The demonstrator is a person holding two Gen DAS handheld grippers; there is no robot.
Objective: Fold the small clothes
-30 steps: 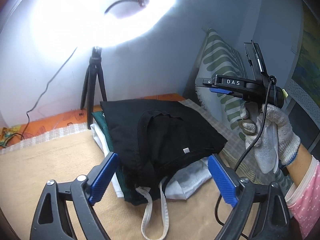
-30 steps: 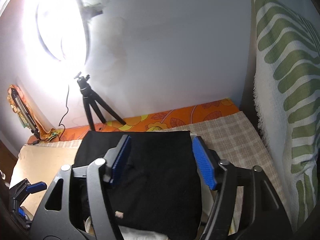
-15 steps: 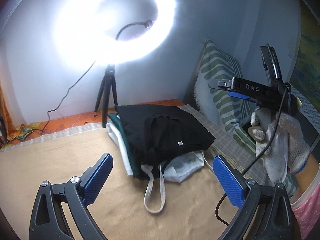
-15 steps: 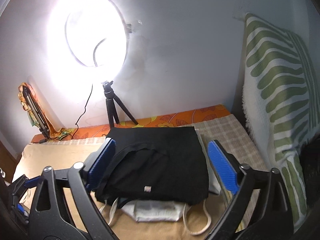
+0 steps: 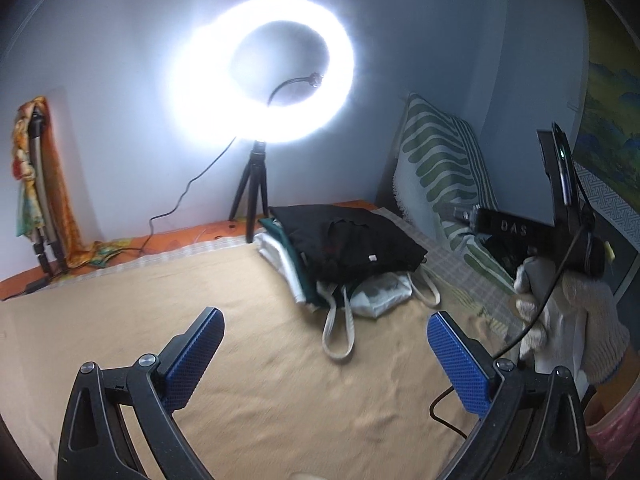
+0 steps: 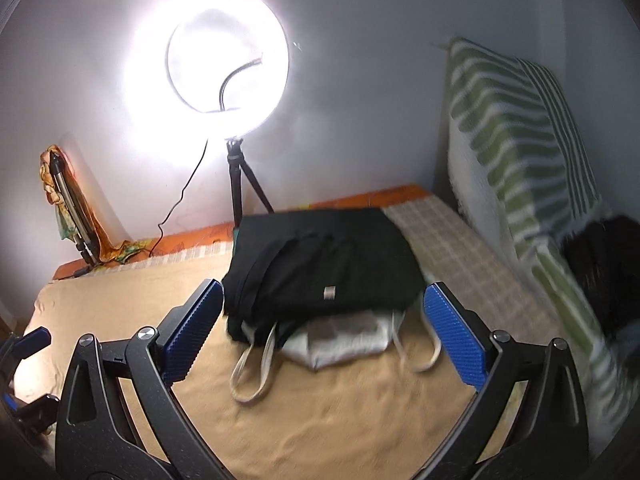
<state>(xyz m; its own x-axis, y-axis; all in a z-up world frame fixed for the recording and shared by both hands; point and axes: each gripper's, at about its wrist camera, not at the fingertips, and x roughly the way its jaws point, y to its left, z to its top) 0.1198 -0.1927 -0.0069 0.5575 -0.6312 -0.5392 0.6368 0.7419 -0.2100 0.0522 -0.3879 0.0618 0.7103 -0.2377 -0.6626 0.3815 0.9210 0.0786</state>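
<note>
A stack of folded clothes lies at the back of the tan blanket (image 5: 200, 340). A black garment (image 5: 352, 244) is on top, with dark green (image 5: 288, 248) and white (image 5: 384, 292) pieces under it and white straps (image 5: 338, 332) trailing forward. The stack also shows in the right wrist view (image 6: 324, 264). My left gripper (image 5: 326, 356) is open and empty, held above the blanket in front of the stack. My right gripper (image 6: 320, 332) is open and empty, just in front of the stack; its body (image 5: 516, 228) shows in the left wrist view in a gloved hand (image 5: 576, 320).
A lit ring light (image 5: 264, 76) on a small tripod (image 5: 252, 196) stands behind the stack by the wall. A green striped pillow (image 6: 520, 128) leans at the right. A folded stand with orange cloth (image 5: 36, 192) leans at the far left. A cable (image 5: 188, 196) runs along the back.
Both grippers have drawn back and away from the black garment, which now lies free on the stack. Both stay open.
</note>
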